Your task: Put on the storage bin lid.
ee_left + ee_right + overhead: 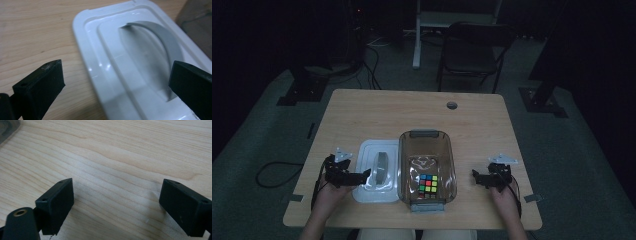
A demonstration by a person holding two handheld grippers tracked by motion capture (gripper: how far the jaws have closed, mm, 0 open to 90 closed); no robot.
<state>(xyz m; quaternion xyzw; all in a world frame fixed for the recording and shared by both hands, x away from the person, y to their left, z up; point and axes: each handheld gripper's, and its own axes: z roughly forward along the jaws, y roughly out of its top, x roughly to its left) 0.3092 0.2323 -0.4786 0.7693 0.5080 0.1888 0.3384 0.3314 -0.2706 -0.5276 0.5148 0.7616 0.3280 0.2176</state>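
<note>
Jaws spread wide on the left gripper [362, 176], straddling the near edge of the white lid [140, 62], its grey handle [160, 42] just ahead; clear bin [451, 165] with the colour cube [428, 183] sits between both tools; right gripper [475, 174] gapes open over bare table [120, 152]

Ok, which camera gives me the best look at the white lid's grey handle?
The left gripper view: the grey handle arches up close between the open jaws. The high view shows it small and dim on the white lid. The right gripper view looks at bare table.
</note>
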